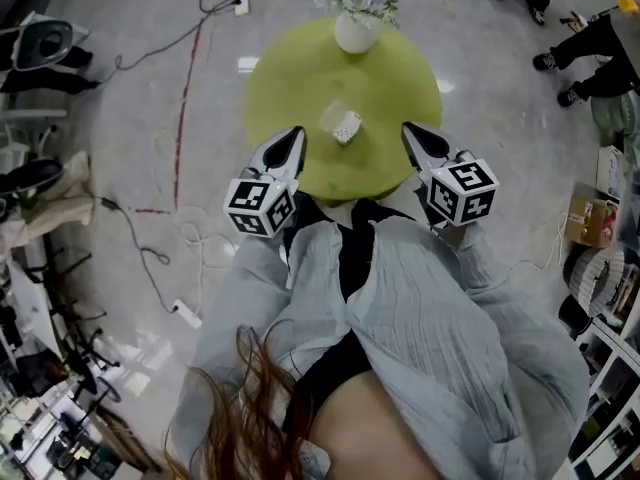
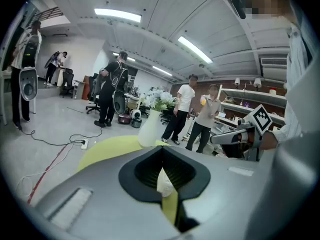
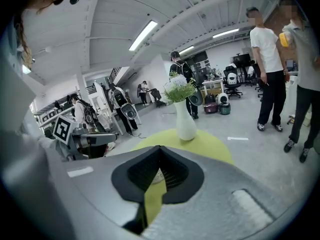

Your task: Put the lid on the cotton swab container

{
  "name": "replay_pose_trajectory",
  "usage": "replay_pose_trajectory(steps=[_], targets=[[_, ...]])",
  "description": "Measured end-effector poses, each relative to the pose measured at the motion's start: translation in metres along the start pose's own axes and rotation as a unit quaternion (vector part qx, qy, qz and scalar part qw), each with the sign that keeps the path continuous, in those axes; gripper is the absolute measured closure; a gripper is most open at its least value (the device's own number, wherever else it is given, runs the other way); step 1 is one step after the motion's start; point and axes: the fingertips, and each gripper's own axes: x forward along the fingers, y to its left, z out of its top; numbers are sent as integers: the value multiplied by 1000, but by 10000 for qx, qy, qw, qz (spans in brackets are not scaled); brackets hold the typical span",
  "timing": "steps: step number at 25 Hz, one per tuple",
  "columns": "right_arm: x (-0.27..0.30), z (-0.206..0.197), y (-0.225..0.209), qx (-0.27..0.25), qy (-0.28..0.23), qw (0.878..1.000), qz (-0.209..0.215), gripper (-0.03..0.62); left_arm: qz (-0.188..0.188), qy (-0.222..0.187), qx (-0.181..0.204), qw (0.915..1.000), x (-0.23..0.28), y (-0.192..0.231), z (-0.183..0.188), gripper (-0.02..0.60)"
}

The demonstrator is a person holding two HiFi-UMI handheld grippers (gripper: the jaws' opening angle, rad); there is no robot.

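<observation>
A small clear cotton swab container (image 1: 342,125) with white swabs in it sits in the middle of a round green table (image 1: 285,78). I cannot tell a separate lid apart from it. My left gripper (image 1: 297,132) hovers at the near left of the container, and my right gripper (image 1: 408,128) at the near right, both a short way from it. Each pair of jaws looks closed with nothing held. Only a sliver of the container (image 2: 164,183) shows through the slit of the left gripper (image 2: 168,196). The right gripper (image 3: 151,196) shows a similar sliver of the container (image 3: 158,176).
A white vase (image 1: 357,28) of flowers stands at the table's far edge. Cables (image 1: 150,253) and a power strip lie on the floor at left. People (image 1: 585,48) stand at the far right, with cluttered shelves along both sides.
</observation>
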Motion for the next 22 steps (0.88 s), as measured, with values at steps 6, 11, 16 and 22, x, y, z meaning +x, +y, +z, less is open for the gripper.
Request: replay_pose_trajectory(steps=[6, 11, 16, 22], targets=[[-10, -3, 6, 337, -113, 9976, -603, 592, -635, 354, 298, 9969, 19, 8, 4, 561], [-12, 3, 9, 644, -346, 9915, -1075, 592, -1100, 658, 452, 9907, 30, 13, 5, 561], [-18, -2, 16, 921, -487, 9837, -1465, 592, -1470, 1027, 669, 9815, 41, 19, -5, 561], [-32, -15, 18, 1216, -581, 9729, -1876, 592, -1811, 1403, 834, 9698, 50, 16, -23, 561]])
